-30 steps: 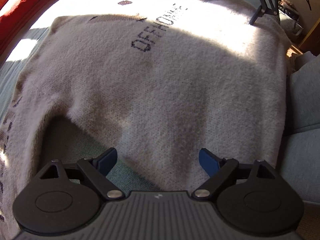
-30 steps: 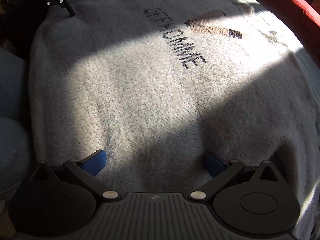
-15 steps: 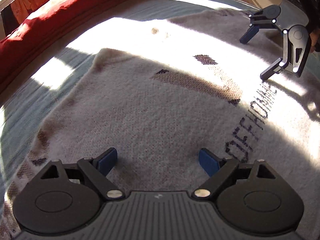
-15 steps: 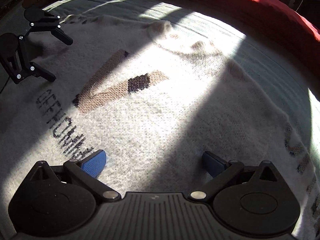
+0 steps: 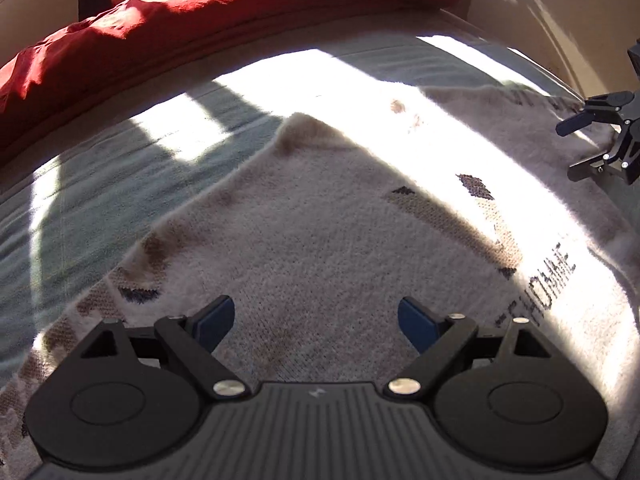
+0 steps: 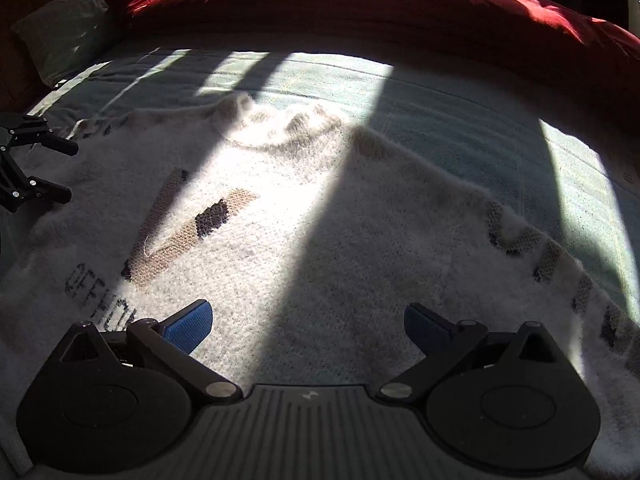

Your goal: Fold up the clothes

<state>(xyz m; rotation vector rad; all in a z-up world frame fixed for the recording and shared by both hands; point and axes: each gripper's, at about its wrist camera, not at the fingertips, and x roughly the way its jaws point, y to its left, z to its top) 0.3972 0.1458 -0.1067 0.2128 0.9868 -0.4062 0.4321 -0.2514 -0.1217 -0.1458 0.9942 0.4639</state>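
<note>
Bottom of each wrist view is just the tongs. The left tongs (image 5: 316, 322) are spread wide with nothing between the blue pads, only knit showing in the gap. Same deal for the right tongs (image 6: 308, 326): released, pads well apart, nothing pinched.

Right under both is the sweater (image 5: 340, 248), a fuzzy off-white knit lying flat on the bed (image 5: 120, 184), taking up most of the middle of both frames. It has dark block lettering (image 5: 548, 288) at the lower right of the left view, and a tan and dark diagonal patch (image 6: 192, 232) left of centre in the right view. The sleeve with dark and tan marks runs down the right edge of the right view.

A hard sun stripe cuts across the knit, so parts are blown out.

Further up, the neckline sits at upper centre of the right view, then bare pale green bedcover, then a red duvet (image 6: 360, 4) bunched along the top.
</note>
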